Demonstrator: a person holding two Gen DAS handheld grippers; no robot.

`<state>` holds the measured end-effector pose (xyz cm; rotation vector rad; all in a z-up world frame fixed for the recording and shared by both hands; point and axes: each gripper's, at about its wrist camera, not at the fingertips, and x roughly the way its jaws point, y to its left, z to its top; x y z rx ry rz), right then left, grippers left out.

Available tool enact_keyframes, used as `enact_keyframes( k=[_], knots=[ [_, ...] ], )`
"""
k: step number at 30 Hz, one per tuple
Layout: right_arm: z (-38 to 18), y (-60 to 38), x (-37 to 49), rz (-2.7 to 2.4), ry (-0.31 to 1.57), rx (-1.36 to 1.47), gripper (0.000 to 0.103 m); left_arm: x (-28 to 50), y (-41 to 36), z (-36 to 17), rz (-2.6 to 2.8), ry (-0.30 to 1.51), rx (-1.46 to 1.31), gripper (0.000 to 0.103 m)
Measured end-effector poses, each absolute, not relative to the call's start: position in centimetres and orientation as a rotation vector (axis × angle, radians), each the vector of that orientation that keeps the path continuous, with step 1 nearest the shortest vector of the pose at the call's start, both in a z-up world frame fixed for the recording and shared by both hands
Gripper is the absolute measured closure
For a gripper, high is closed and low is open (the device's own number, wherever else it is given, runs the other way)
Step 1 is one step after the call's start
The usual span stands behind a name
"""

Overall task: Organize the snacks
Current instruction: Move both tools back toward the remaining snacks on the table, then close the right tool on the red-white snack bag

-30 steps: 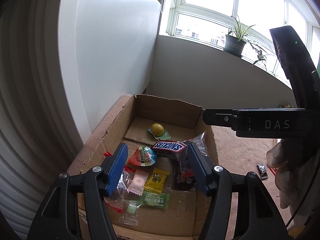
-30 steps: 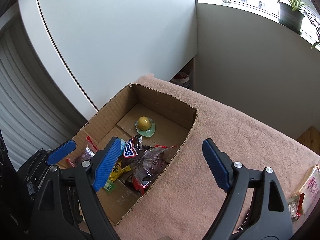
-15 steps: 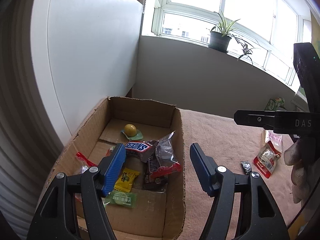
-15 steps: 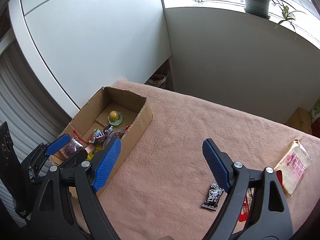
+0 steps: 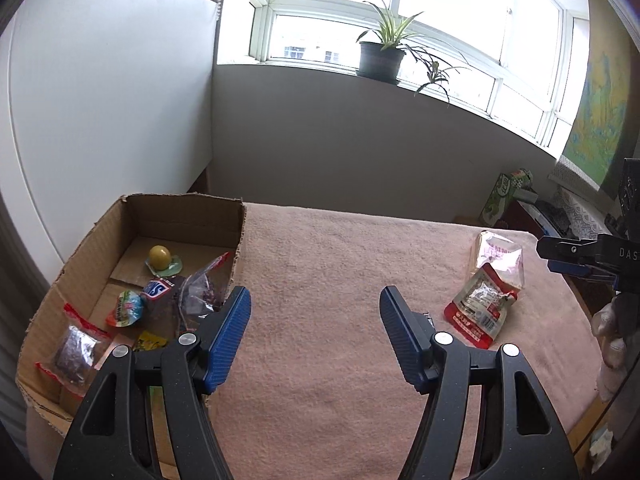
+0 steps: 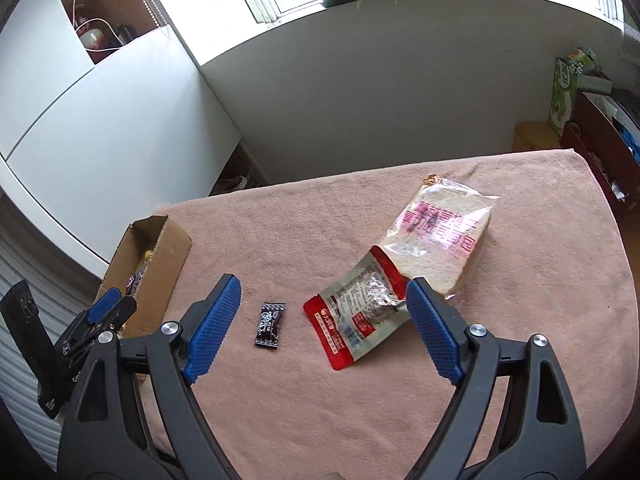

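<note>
A pink cloth-covered table [image 6: 360, 216] by the window is what's being worked on. The right gripper [image 6: 320, 328] is held wide and empty over a red-edged pouch [image 6: 356, 320], which overlaps the bread bag [image 6: 444, 240]; a small dark candy [image 6: 270, 325] is just beside it. The left gripper [image 5: 315, 336] is spread empty near the cardboard box [image 5: 188, 216]. The pouch should probably be pinched alone, clear of the bread.

A torn-edged cardboard box [image 5: 168, 216] holds a Snickers bar [image 5: 158, 289], a yellow ball-shaped sweet [image 5: 160, 257] and assorted packets. On the pink cloth lie a small black wrapper [image 6: 270, 325], a red-trimmed pouch [image 6: 356, 322] and bagged sliced bread [image 6: 440, 236], the last two overlapping.
</note>
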<state>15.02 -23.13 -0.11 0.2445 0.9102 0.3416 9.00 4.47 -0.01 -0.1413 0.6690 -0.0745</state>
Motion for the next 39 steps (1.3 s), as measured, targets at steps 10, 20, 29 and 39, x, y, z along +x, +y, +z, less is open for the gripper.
enact_keyframes(
  k=[10,20,29,39],
  knots=[
    [-0.5,-23.1,17.4,0.435,0.932,0.169,0.017,10.4,0.7,-1.8,-0.108,0.73,-0.11,0.036],
    [-5.7,-15.4,24.7,0.481,1.145,-0.072,0.076,11.5,1.3,-2.9,-0.084,0.761,-0.12,0.036],
    [-7.6,-15.3,25.8,0.42,1.237,-0.119,0.08,11.6,1.1,-2.9,-0.091,0.765,-0.099,0.036],
    [-6.9,-17.7,22.6,0.368,1.294,-0.13,0.078,11.1,0.6,-2.6,-0.107,0.754,-0.093,0.036]
  ],
)
